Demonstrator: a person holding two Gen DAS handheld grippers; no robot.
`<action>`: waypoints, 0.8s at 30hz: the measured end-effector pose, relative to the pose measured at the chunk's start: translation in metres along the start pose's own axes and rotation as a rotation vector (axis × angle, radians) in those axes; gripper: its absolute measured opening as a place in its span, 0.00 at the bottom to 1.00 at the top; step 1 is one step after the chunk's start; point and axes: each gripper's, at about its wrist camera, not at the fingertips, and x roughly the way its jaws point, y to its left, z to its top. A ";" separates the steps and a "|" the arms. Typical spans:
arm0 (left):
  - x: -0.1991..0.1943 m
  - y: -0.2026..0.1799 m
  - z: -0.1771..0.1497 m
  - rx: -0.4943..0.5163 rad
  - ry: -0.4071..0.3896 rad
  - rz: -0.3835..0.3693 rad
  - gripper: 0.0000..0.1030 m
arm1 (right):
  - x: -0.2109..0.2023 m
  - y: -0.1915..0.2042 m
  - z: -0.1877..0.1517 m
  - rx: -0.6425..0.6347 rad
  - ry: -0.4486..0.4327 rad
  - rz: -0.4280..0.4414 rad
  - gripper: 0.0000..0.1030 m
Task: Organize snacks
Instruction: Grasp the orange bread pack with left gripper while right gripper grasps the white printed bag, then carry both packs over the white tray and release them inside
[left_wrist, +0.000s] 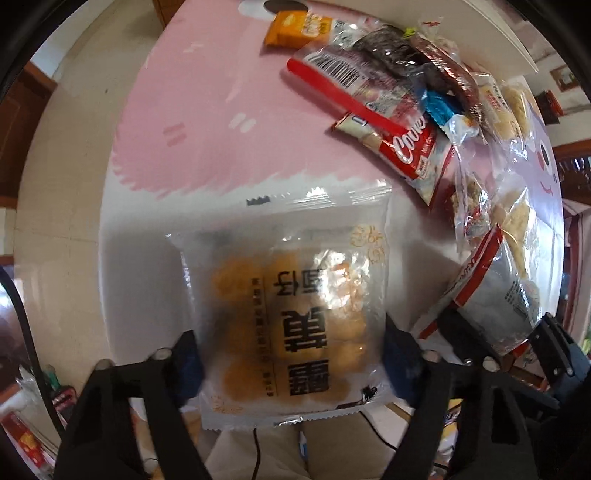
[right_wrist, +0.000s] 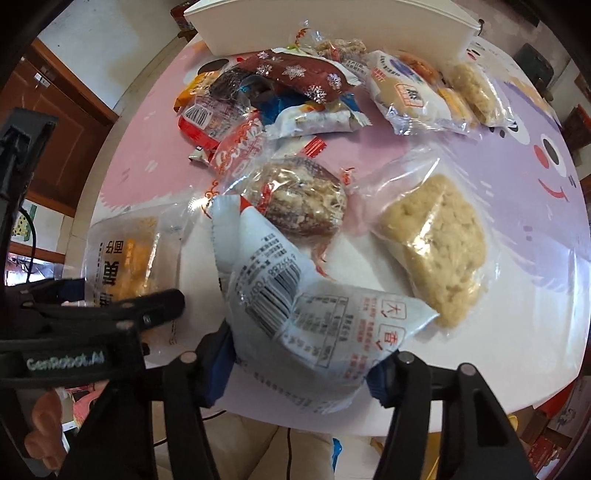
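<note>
My left gripper is shut on a frosted packet of small yellow cakes, held just above the table's near edge. That packet also shows at the left of the right wrist view. My right gripper is shut on a white packet with a barcode and red print, lifted above the table; it appears at the right of the left wrist view. A pile of mixed snack packets lies at the back.
The round table has a pink and lilac cartoon cover. A white box stands at the far edge. A rice-crisp bar in clear wrap and a brown nut cake lie near my right gripper. A red Coolie packet lies ahead.
</note>
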 end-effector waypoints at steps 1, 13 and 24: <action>0.000 -0.001 -0.001 -0.001 -0.003 0.004 0.68 | -0.005 -0.003 -0.002 0.003 -0.006 0.001 0.55; -0.074 -0.019 -0.009 0.002 -0.168 0.059 0.60 | -0.080 -0.033 0.006 0.001 -0.138 0.042 0.53; -0.224 -0.078 -0.006 0.063 -0.523 0.089 0.61 | -0.200 -0.065 0.028 -0.090 -0.361 0.047 0.53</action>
